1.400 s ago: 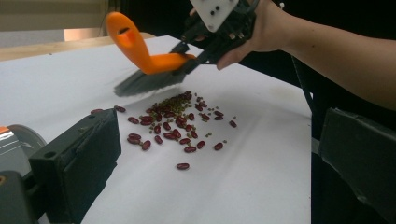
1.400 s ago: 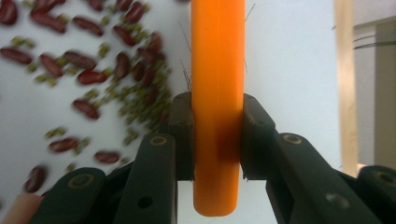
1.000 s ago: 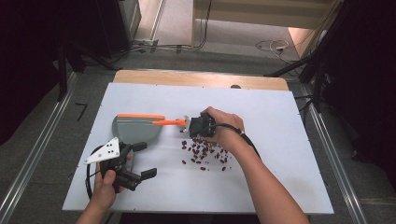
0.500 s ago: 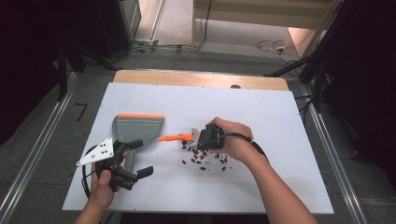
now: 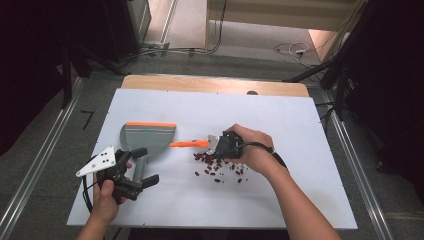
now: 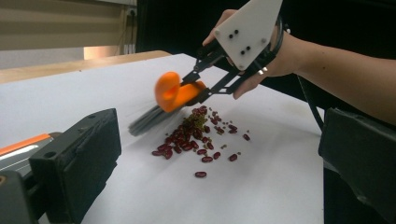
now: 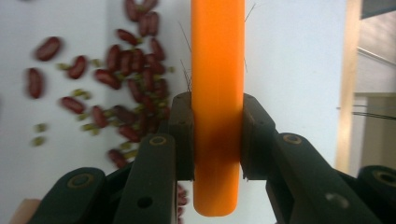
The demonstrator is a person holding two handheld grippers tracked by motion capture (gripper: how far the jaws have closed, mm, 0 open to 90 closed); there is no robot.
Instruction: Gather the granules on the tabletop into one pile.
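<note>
My right gripper (image 5: 220,144) (image 7: 217,135) is shut on the orange handle of a small brush (image 5: 187,144) (image 7: 217,93). The brush's grey bristles (image 6: 147,119) hang just above the table at the left edge of a pile of red and small green beans (image 5: 217,165) (image 6: 191,137) (image 7: 126,84). A grey dustpan (image 5: 150,136) with an orange lip lies left of the brush. My left gripper (image 5: 148,165) (image 6: 222,140) stands open at the pan's handle, jaws wide apart, looking toward the beans. I cannot tell whether a jaw touches the handle.
The white table top (image 5: 300,125) has free room to the right and at the back. A wooden strip (image 5: 215,82) runs along its far edge. Metal rails (image 5: 40,165) flank the table on the floor.
My right gripper has carried the brush from beside the dustpan's lip toward the near side and a little to the right, up to the beans. The left gripper has barely shifted.
</note>
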